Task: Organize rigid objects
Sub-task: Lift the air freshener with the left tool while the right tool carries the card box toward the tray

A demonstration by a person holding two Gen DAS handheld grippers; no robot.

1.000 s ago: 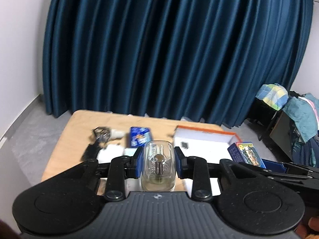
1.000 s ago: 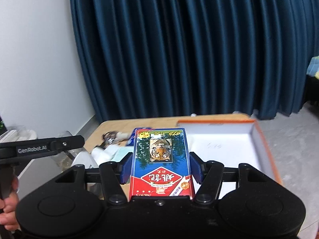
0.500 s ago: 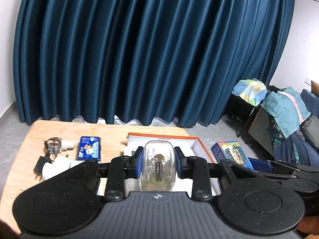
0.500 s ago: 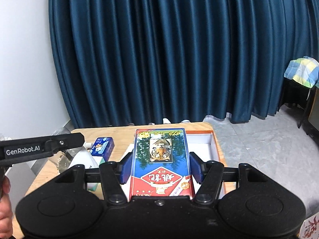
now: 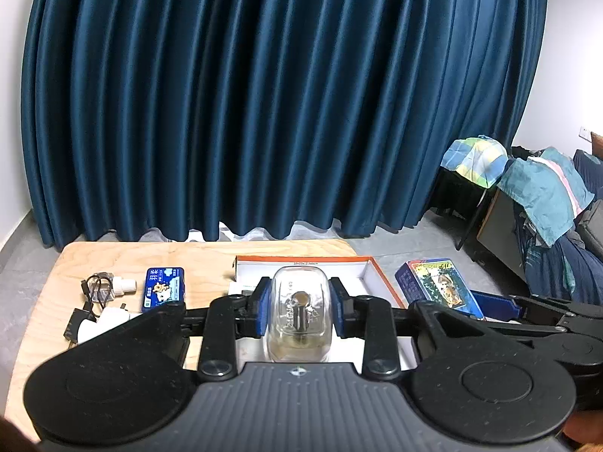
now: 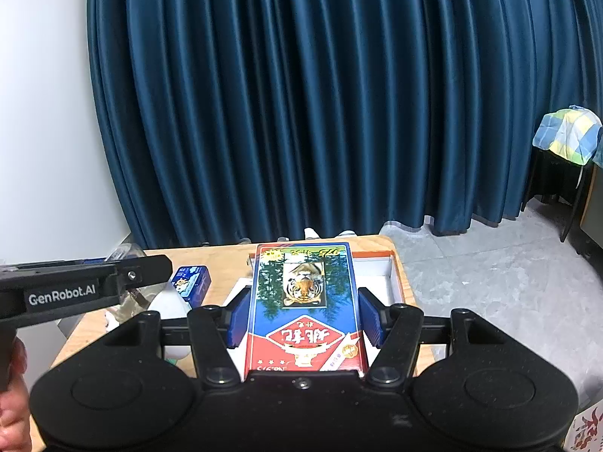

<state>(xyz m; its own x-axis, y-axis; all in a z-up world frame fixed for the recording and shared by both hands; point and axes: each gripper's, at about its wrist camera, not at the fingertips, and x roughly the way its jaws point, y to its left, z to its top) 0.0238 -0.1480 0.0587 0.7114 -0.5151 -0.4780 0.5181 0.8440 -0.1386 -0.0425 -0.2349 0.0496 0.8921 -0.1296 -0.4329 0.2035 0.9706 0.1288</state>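
My left gripper (image 5: 299, 310) is shut on a clear plastic case (image 5: 299, 316) with a round metal piece inside, held above the table. My right gripper (image 6: 304, 314) is shut on a blue and red card box with a tiger picture (image 6: 305, 309); it also shows at the right of the left wrist view (image 5: 439, 288). Under both lies an open white box with an orange rim (image 5: 371, 265), seen too in the right wrist view (image 6: 392, 263). A small blue box (image 5: 164, 286) lies on the wooden table (image 5: 109, 260).
A white plug and tangled cable (image 5: 101, 288) and a white charger (image 5: 94, 322) lie at the table's left. A dark blue curtain (image 5: 264, 94) hangs behind. Furniture draped with cloths (image 5: 527, 188) stands at the right. The left gripper's body (image 6: 75, 288) crosses the right wrist view.
Both grippers have pulled back and swung, so the table and the white box now sit lower and more centred in view. Both still hold their objects.
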